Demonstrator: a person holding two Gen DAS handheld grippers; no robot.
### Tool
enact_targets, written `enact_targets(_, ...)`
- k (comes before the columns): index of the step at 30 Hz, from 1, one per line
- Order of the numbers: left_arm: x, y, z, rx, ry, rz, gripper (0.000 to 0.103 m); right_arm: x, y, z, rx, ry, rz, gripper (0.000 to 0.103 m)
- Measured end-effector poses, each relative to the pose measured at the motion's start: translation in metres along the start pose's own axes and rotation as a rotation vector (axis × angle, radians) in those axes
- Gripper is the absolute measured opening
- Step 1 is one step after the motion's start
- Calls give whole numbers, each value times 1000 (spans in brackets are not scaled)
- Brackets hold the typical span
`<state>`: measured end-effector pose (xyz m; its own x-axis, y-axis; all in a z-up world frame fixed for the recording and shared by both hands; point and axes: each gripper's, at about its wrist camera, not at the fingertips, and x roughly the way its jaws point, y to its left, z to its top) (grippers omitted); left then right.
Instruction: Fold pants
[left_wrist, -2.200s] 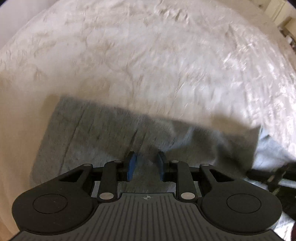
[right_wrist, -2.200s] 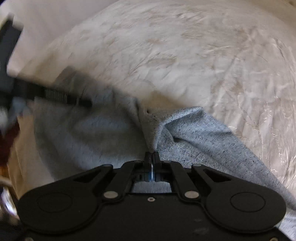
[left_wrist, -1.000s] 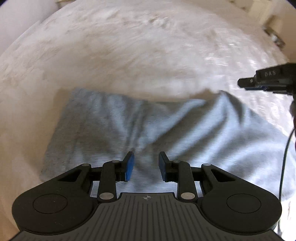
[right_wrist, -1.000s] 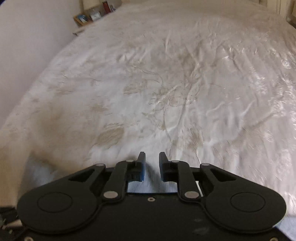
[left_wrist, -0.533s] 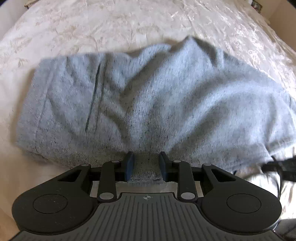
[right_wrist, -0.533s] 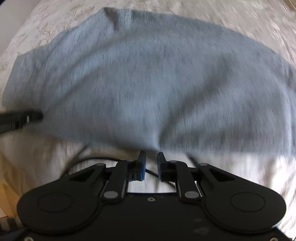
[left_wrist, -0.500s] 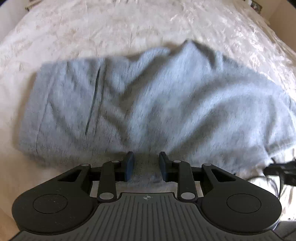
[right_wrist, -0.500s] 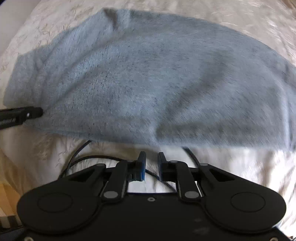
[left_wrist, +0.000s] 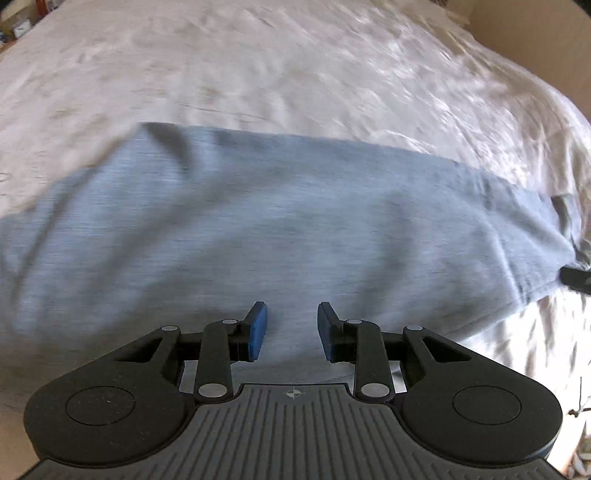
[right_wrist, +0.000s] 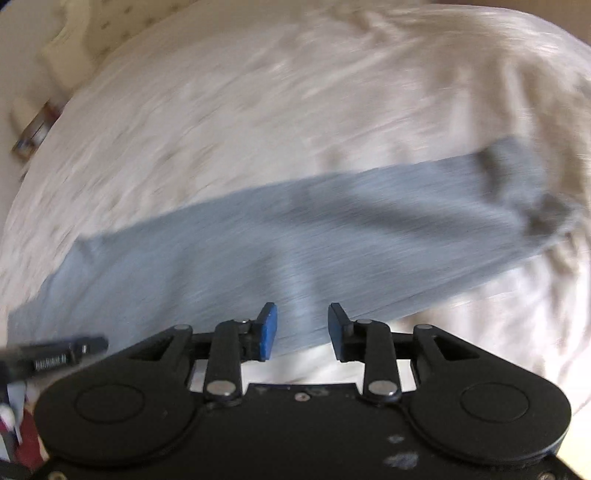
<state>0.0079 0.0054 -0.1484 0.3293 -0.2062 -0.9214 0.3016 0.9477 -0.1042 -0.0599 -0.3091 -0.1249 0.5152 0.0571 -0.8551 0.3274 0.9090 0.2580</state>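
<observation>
White, wrinkled bedspread (left_wrist: 295, 66) covers a wide bed, its cloth creased and faintly patterned, with bright glare on the right side in the left wrist view. Both views are smeared by motion blur, so fine detail is lost.

Pants (left_wrist: 277, 229) lie flat on the bedspread as a long folded band of grey-blue knit, stretched from left to right across the bed. In the right wrist view the pants (right_wrist: 314, 236) run on a slant, the right end higher and bunched into a darker, crumpled lump.

Left tool (left_wrist: 291, 326) is released: its two blue-padded fingers stand well apart with only cloth showing between them, and they hover over the near edge of the pants, grasping nothing. Whether the fingertips touch the cloth cannot be told.

Right tool (right_wrist: 303, 328) is likewise spread wide and empty, its blue pads over the near edge of the pants where grey knit meets white bedspread.

At the far left of the right wrist view a dark finger of the left tool (right_wrist: 62, 354) shows, just beside the pants' left end
</observation>
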Motion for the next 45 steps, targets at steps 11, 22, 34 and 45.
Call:
enact_targets(11, 31, -99, 16, 30, 38, 50, 29, 2, -162, 83, -27, -122, -149, 47)
enact_targets(22, 36, -136, 23, 49, 74, 93, 29, 69, -197, 136, -81, -63, -121, 44)
enact_targets(34, 56, -181, 50, 111, 79, 74, 29, 58, -234, 126, 33, -84, -15, 71)
enact_targets(45, 72, -210, 64, 135, 118, 19, 29, 80, -268, 103, 61, 187, 283, 71)
